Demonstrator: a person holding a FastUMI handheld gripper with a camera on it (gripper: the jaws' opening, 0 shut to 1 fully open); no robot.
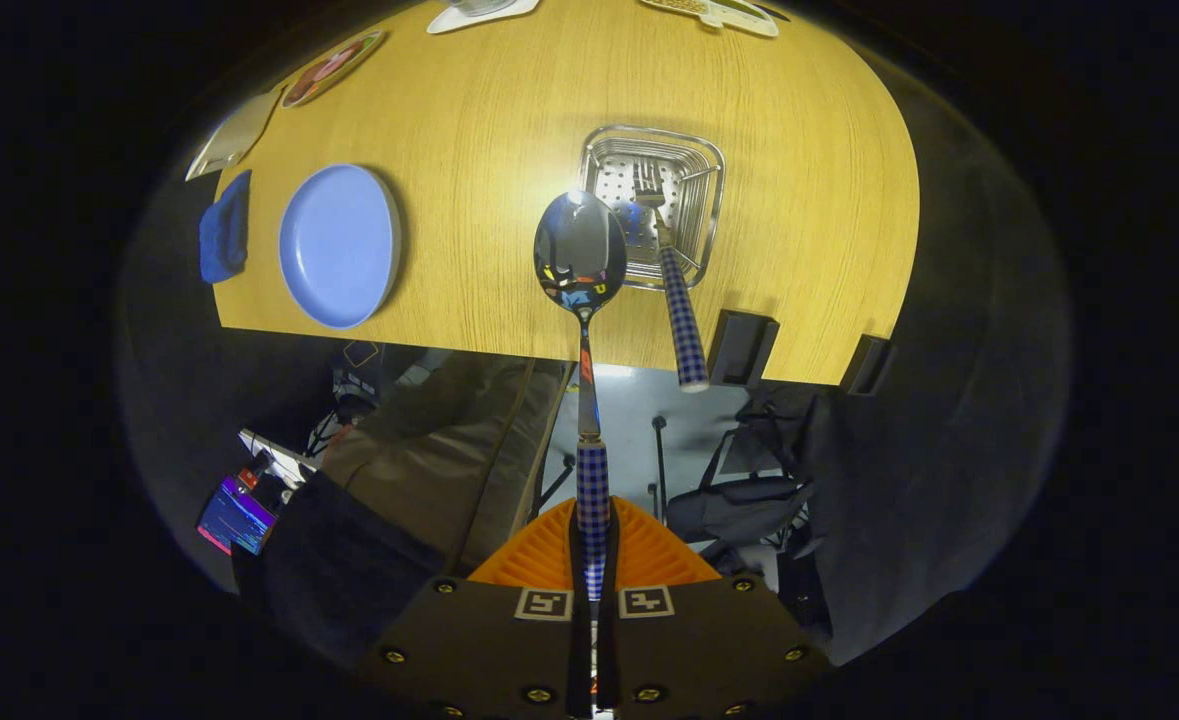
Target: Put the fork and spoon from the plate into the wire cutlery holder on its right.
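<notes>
The gripper clenched the spoon by its handle above the holder near the table's front edge, where its bowl could strike the fork leaning inside, or the rim.

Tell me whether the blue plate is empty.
Empty: blue plate is bare; fork stands in the wire cutlery holder, gripper grips the spoon.

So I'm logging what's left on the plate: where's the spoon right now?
In the gripper view the spoon is clamped by its checked handle between the gripper fingers, its bowl held beside the fork that leans in the wire cutlery holder, right of the bare blue plate.
</notes>
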